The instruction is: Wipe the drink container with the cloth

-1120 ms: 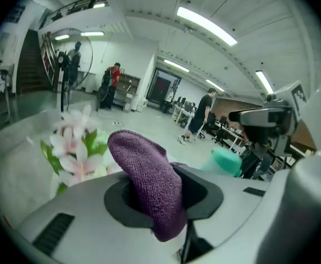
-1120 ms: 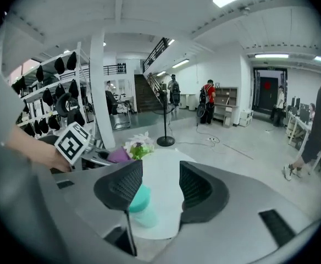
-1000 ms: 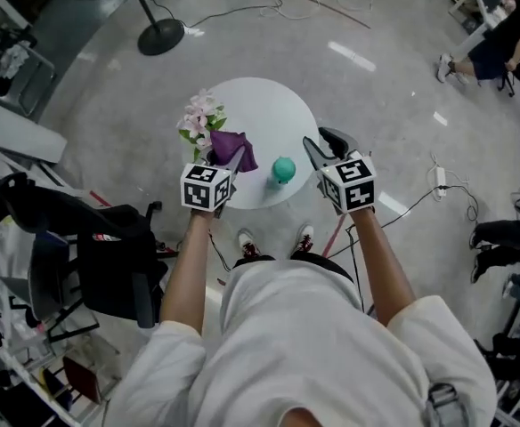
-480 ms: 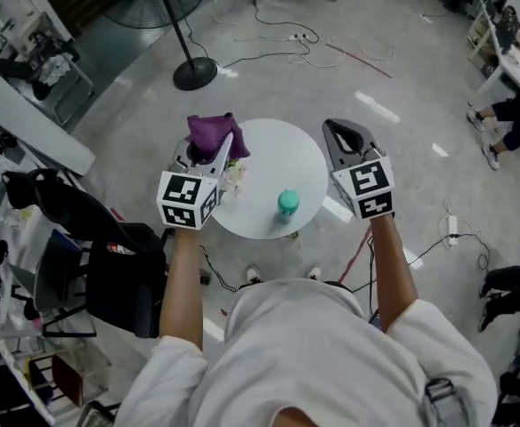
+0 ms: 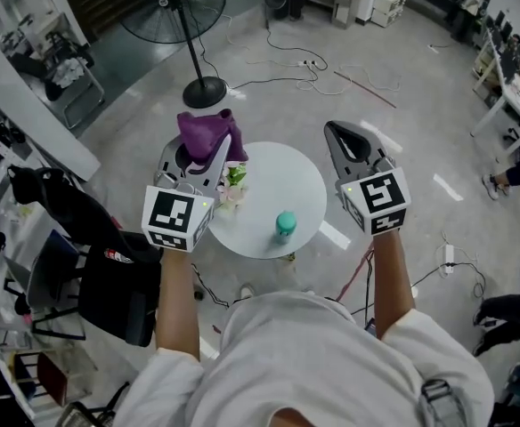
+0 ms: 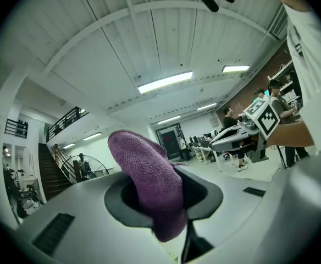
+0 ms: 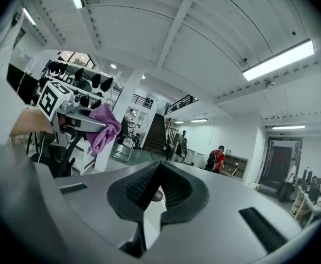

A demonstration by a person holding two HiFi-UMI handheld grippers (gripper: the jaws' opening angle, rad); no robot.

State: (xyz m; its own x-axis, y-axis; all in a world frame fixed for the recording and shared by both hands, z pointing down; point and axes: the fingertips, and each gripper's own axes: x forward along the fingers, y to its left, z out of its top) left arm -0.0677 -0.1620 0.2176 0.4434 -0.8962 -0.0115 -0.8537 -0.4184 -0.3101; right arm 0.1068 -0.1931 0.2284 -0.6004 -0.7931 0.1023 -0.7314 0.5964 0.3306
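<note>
Now the left gripper [image 5: 214, 154] is squeezing the purple cloth [image 5: 201, 133] and the right gripper [image 5: 340, 139] is sitting shut, empty. The green bottle [image 5: 285, 225] is standing alone on the table [image 5: 282, 172] below — nothing is holding it, so wiping could be tipping it.

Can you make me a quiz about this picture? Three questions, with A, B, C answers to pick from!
1. Where is the teal drink container?
A) on the floor
B) on the round white table
C) inside a box

2. What colour is the cloth?
A) yellow
B) white
C) purple

3. How is the right gripper?
A) shut and empty
B) wide open
C) shut on a spoon

Answers:
1. B, it stands on the tabletop.
2. C, the left gripper grips a purple cloth.
3. A, its jaws meet with nothing between them.
</note>
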